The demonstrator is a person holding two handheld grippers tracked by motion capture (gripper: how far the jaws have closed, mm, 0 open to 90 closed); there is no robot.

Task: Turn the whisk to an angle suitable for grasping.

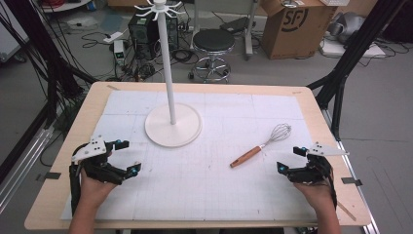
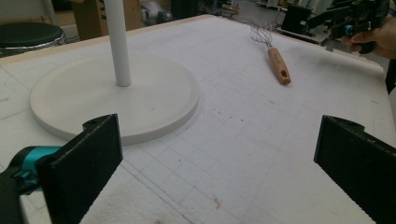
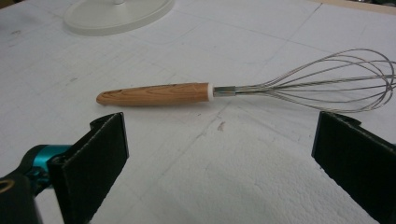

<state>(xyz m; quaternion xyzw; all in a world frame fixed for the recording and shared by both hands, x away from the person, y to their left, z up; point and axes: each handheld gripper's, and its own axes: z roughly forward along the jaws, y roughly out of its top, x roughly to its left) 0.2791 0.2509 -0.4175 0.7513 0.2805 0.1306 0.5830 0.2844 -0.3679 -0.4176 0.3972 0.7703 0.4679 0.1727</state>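
A whisk (image 1: 260, 147) with a wooden handle and wire head lies flat on the white mat, right of centre; its handle (image 3: 156, 94) points left across the right gripper view. My right gripper (image 1: 291, 159) rests near the table's right front, open and empty, a short way right of the whisk. A white stand (image 1: 173, 124) with a round base, tall pole and hooks at the top stands at mid-table. My left gripper (image 1: 129, 156) sits at the left front, open with nothing between its jaws; ahead of it lie the stand's base (image 2: 116, 100) and, farther off, the whisk (image 2: 275, 60).
The white gridded mat (image 1: 204, 185) covers most of the wooden table (image 1: 92, 97). Beyond the far edge are a black stool (image 1: 213, 46), a cardboard box (image 1: 297, 27) and cables on the floor. Black frame legs stand at both far corners.
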